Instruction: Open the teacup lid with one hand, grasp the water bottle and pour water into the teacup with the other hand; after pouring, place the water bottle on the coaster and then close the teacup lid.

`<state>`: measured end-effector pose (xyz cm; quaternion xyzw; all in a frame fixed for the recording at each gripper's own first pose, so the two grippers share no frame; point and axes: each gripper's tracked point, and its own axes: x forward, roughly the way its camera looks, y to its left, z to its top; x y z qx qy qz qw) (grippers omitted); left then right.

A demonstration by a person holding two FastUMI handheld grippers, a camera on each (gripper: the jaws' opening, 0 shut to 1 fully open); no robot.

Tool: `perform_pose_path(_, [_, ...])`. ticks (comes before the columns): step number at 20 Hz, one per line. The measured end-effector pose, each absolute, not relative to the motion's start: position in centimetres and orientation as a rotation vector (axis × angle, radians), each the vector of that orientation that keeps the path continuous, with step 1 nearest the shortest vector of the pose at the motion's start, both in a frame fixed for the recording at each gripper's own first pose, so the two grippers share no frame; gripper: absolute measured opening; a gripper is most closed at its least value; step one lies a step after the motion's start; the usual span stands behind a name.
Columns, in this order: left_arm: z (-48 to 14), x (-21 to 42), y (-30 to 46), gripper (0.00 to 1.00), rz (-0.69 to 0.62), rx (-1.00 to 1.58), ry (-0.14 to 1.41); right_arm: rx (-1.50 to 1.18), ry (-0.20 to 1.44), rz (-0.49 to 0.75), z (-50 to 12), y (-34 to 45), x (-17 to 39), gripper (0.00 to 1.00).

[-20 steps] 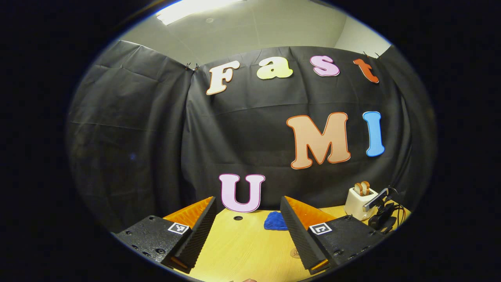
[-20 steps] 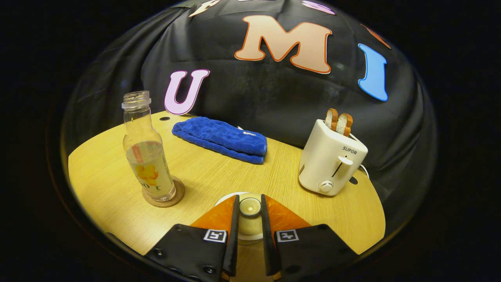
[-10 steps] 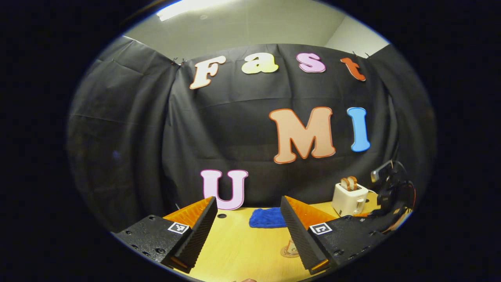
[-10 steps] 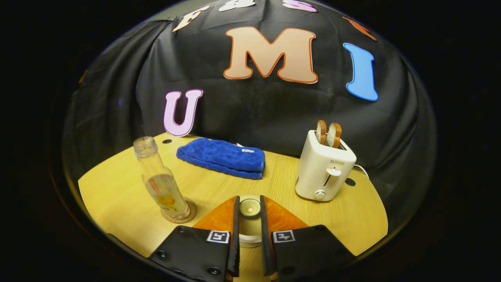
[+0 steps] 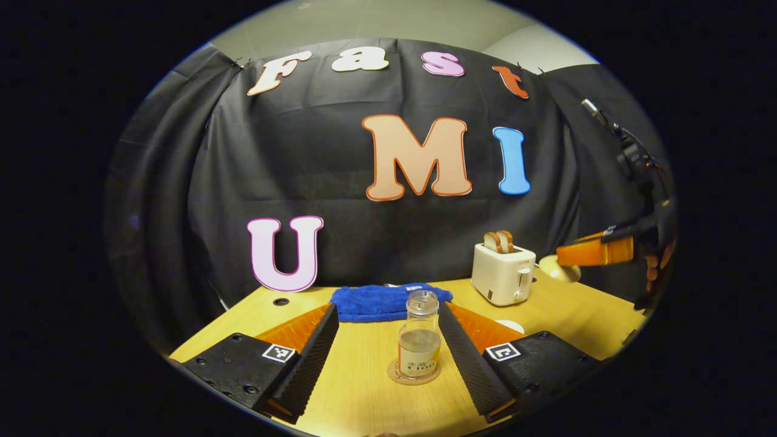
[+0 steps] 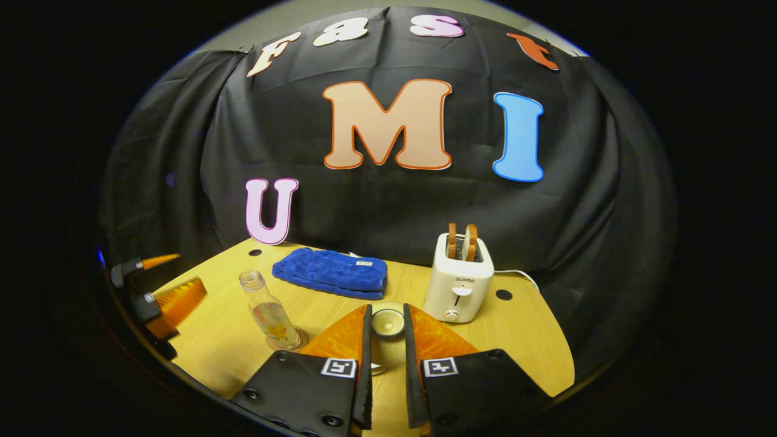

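**Two low cameras facing the booth's back wall**

The left gripper view looks level across the round wooden table. The right gripper view looks down from higher. Both share the clear glass bottle, blue folded towel and white toaster.

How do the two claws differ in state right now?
The left claw is open, empty and low over the table, the water bottle on its coaster ahead between its fingers. The right claw is shut on the teacup lid, lifted above the table. Both face the wall.
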<state>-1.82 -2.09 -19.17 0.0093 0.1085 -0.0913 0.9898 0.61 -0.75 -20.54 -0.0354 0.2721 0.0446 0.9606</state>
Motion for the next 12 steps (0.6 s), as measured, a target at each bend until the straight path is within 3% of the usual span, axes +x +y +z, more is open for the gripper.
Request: perform_pose_path(12, [-29.9, 0.2, -5.0, 0.98, -0.246, -0.001, 0.383, -0.068, 0.578, -0.031, -18.3, -4.8, -3.8, 0.26])
